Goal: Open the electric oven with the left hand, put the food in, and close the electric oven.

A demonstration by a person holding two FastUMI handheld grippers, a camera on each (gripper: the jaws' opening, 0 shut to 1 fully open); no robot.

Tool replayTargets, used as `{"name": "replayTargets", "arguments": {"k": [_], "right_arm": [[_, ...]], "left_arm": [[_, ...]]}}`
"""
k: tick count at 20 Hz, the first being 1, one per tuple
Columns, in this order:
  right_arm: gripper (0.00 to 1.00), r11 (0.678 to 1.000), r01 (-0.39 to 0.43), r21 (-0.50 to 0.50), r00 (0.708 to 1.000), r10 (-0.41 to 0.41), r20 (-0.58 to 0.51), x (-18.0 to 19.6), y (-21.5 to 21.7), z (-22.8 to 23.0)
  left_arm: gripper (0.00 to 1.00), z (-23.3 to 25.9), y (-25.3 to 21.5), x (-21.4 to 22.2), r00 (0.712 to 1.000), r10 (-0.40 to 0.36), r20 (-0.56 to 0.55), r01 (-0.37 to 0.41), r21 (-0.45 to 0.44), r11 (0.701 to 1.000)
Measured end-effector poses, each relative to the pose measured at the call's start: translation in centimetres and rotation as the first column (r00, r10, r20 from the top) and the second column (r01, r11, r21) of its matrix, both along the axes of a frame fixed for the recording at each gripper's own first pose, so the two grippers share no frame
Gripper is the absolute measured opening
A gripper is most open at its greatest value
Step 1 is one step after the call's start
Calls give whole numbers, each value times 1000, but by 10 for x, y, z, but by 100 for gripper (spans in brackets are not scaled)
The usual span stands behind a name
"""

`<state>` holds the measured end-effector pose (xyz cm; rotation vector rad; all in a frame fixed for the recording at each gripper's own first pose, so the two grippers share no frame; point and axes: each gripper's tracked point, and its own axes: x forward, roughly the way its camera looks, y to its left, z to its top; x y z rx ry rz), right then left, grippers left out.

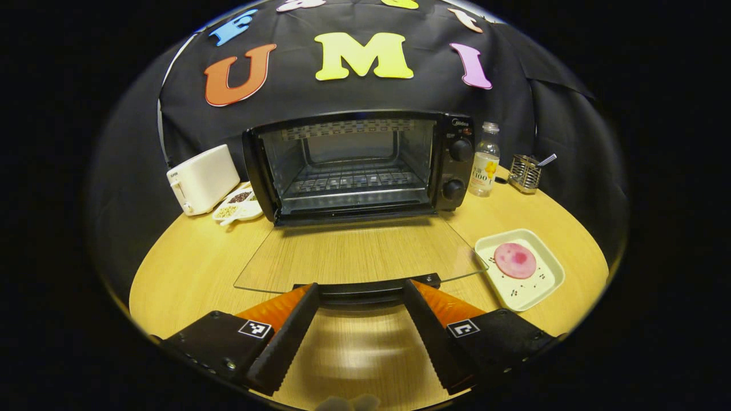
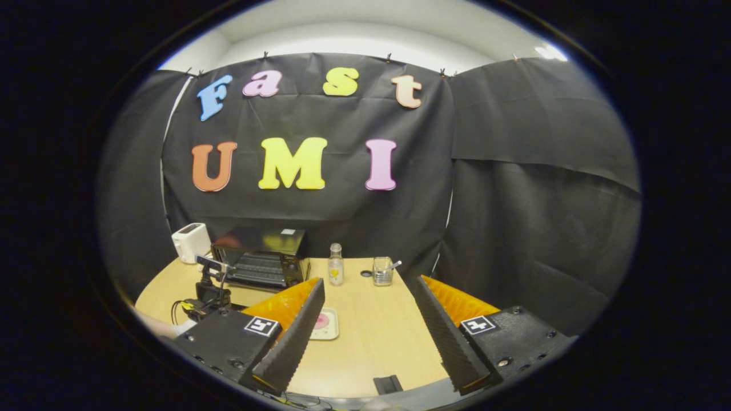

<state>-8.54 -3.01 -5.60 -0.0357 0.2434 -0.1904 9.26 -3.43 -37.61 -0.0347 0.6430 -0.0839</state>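
I see a wood-grain desk [image 1: 188,268], smooth with a soft sheen, under the oven's [image 1: 354,165] clear glass door [image 1: 354,257], beside a glossy white plate [image 1: 539,285].

Right gripper [image 2: 365,297] held above near edge of round light-wood table [image 2: 377,337], fingers spread wide, nothing between. Far across table: black electric oven [image 2: 260,262], door down, wire rack visible. White toaster [image 2: 190,241] just left of oven. Clear plastic bottle [image 2: 336,266] right of oven, upright; metal mesh holder [image 2: 382,271] further right. Pale square plate with pink round food [image 2: 325,323] nearer, partly hidden behind one finger. Left gripper [image 2: 210,282] in front of oven, cables trailing; its opening cannot be made out.
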Motion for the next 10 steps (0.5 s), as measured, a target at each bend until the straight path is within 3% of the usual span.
{"name": "replayTargets", "arguments": {"k": [2,6,10], "right_arm": [[96,1000,6,4,1000,-6,-11,-1,-1,-4],[96,1000,5,21,999,-4,-32,3,1,-12],[96,1000,-7,15,999,7,-36,11,2,-18]], "left_arm": [[100,-5,-3,-1,1000,1,-22,-1,-2,1000],[97,-4,0,0,1000,-1,-10,1,-1,1000],[97,14,8,1,998,1,59,0,-8,1000]]}}
